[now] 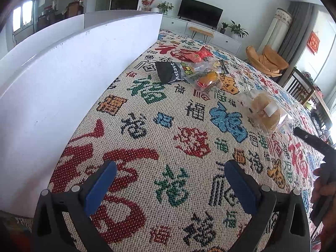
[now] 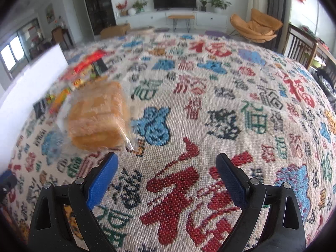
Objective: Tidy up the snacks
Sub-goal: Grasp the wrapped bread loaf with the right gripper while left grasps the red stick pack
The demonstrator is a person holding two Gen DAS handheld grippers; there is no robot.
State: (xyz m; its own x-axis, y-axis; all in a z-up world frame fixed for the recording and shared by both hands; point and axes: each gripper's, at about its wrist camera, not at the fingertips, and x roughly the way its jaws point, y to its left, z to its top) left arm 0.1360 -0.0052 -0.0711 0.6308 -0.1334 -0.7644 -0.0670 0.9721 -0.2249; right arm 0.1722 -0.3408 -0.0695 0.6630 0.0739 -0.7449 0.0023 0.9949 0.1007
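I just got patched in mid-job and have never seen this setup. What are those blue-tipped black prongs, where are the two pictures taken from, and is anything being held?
The prongs are handheld two-finger grippers, one in each of a person's hands, each carrying a camera looking along its fingers. One picture comes from the left gripper, the other from the right gripper. Both are open and hold nothing. They hover over a patterned cloth. On it lie a clear bag of bread nearest the right gripper, a black snack packet, a clear packet with orange contents and a red packet. A white box stands at the left.
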